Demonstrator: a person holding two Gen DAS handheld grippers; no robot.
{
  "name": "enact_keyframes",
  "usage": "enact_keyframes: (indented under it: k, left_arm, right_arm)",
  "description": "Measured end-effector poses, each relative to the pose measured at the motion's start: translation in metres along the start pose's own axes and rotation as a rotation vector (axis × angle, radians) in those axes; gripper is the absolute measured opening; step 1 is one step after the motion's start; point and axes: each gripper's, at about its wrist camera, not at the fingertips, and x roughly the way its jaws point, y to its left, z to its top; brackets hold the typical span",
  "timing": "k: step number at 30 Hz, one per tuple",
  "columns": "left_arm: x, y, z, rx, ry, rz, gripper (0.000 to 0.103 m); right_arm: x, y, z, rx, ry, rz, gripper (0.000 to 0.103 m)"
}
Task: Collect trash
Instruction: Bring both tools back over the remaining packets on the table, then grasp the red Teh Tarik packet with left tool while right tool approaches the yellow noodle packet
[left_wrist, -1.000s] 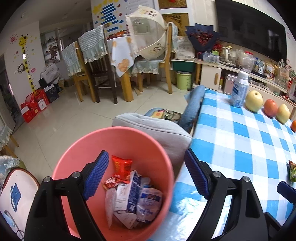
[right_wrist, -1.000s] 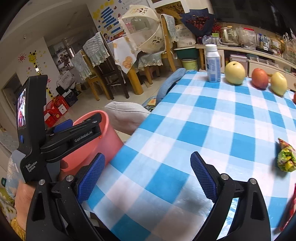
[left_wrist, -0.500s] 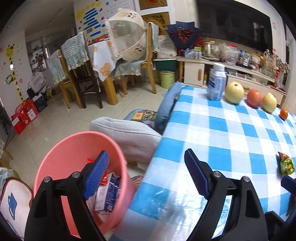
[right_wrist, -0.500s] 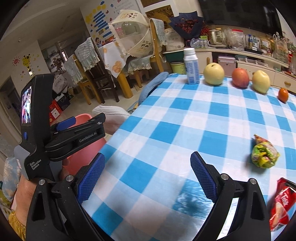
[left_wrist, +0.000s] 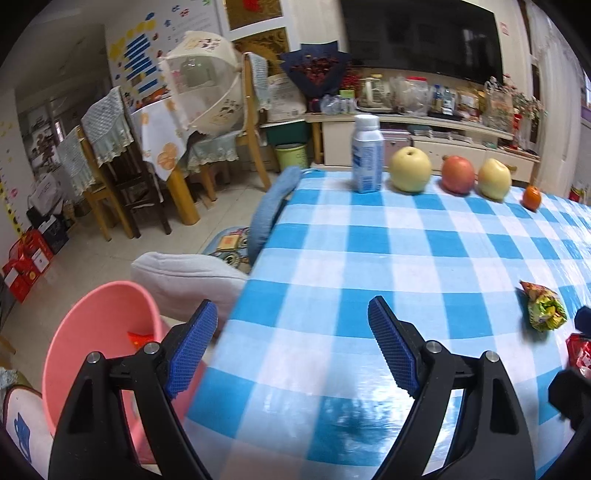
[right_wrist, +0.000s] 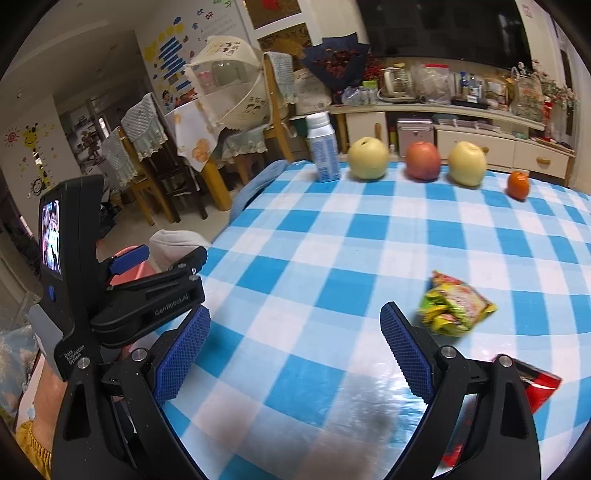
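- Seen only past the left claw (left_wrist: 291, 347), spread and empty: inside of pink bin (left_wrist: 99, 332).
- Just beyond the spread, empty right claw (right_wrist: 295, 350): crumpled yellow-green wrapper (right_wrist: 456, 308) on checked tabletop (right_wrist: 332, 258).

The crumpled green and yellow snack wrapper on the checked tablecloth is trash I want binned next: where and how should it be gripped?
Pinch the crumpled green and yellow snack wrapper across its puffed middle, coming down from above with the open right tool. It lies flat and loose, clear of other things.
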Motion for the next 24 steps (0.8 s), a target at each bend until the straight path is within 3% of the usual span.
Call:
enact_keyframes:
  k: [12,21,24]
  left_arm:
    - [-0.002,-0.059,-0.007,0.120,0.001,-0.067,0.084]
    - [-0.006,-0.106,-0.016,0.213,-0.004,-0.160,0.084]
    - [-0.011,-0.121,-0.019,0.231,-0.004,-0.224,0.084]
  right_arm:
    - [-0.029,-0.049,0.000,0.032,-0.046,-0.085,0.093]
    - [-0.043,-0.088,-0.006,0.065,-0.052,-0.155,0.094]
    - [-0.046,-0.101,-0.007,0.081,-0.047,-0.166,0.094]
